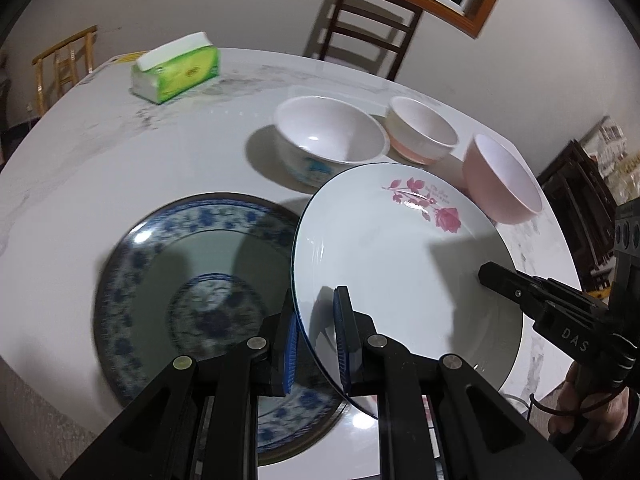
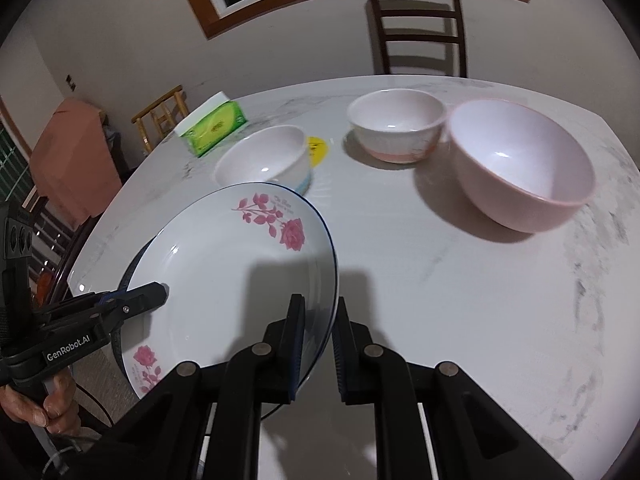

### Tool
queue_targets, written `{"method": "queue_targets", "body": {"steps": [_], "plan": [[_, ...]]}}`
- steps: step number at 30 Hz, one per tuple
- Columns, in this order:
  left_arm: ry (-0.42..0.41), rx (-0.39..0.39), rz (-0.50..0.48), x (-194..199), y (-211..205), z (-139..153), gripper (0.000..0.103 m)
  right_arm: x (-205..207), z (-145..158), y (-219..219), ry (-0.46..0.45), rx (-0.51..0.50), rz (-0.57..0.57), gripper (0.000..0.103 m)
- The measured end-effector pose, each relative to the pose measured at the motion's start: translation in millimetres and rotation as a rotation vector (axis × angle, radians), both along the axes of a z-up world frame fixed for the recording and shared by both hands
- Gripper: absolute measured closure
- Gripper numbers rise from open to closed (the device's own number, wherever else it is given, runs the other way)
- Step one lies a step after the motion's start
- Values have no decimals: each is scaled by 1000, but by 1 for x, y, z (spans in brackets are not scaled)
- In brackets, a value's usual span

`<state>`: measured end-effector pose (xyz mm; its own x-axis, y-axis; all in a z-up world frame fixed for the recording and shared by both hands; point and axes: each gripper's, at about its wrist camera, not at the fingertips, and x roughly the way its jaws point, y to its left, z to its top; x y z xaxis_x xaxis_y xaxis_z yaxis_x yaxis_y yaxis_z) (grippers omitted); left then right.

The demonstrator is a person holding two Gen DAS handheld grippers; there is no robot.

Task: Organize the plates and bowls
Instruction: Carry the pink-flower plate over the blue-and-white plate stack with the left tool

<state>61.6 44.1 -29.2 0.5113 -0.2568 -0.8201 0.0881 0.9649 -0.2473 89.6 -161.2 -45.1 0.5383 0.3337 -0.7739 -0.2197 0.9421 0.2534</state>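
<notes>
A white plate with pink roses point(image 1: 400, 264) is held tilted above the table, over the edge of a blue-and-white patterned plate point(image 1: 160, 280). My left gripper point(image 1: 318, 340) is shut on its left rim. My right gripper point(image 2: 320, 340) is shut on its right rim, and also shows in the left wrist view point(image 1: 504, 280). The rose plate shows in the right wrist view point(image 2: 224, 280), with the left gripper point(image 2: 152, 294) at its left edge. Three bowls stand behind: a white one point(image 1: 332, 136), a white-and-pink one point(image 1: 422, 130) and a pink one point(image 1: 504, 180).
A green tissue pack point(image 1: 176, 68) lies at the far left of the white marble table point(image 1: 120, 152). A dark wooden chair point(image 2: 418, 28) stands behind the table. A yellow sticker point(image 2: 318, 148) lies between the bowls.
</notes>
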Motion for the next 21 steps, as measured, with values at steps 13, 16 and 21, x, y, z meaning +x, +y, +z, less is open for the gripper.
{"method": "queue_targets", "body": {"steps": [13,16,21], "plan": [[12,8,142,-15,70,-5,90,9,-7,70,20,8,124,90],[22,15,170,-17,82,-9,90,11,-12,81,30,8,142,90],[42,18,192,-16,92,-17,90,15,-22,90,55,11,152,90]]}}
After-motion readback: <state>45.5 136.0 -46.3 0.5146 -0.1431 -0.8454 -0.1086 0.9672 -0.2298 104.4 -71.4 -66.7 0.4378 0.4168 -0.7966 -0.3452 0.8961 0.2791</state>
